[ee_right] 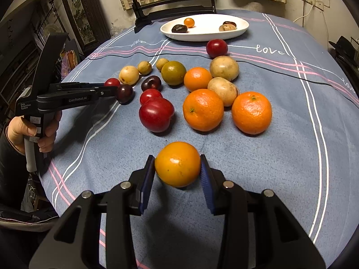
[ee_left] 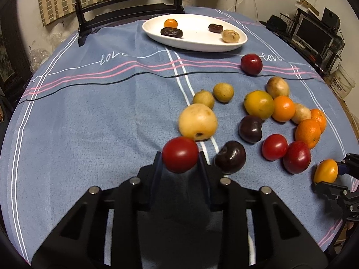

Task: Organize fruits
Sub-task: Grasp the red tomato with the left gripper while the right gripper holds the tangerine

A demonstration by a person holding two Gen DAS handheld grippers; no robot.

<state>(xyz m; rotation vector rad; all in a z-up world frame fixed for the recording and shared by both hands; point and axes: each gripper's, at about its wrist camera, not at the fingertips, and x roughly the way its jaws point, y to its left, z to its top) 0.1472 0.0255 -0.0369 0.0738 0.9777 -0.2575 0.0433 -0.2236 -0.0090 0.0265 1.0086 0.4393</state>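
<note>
Two grippers: each clamps one fruit
Left gripper (ee_left: 180, 159): closed on a red tomato (ee_left: 180, 154)
Right gripper (ee_right: 177, 168): holding a yellow-orange fruit (ee_right: 177, 164)
White plate (ee_left: 202, 44): far side — four fruits inside

Warm overhead room light falls on the tabletop (ee_right: 280, 157), leaving small glints on the glossy fruit and soft shadows; edges bow and darken, corners black, focus fairly sharp.

blue tablecloth (ee_left: 89, 116) with pink and white stripes; white plate (ee_left: 197, 42); red tomato (ee_left: 180, 154); orange tangerines (ee_right: 203, 109).
</note>
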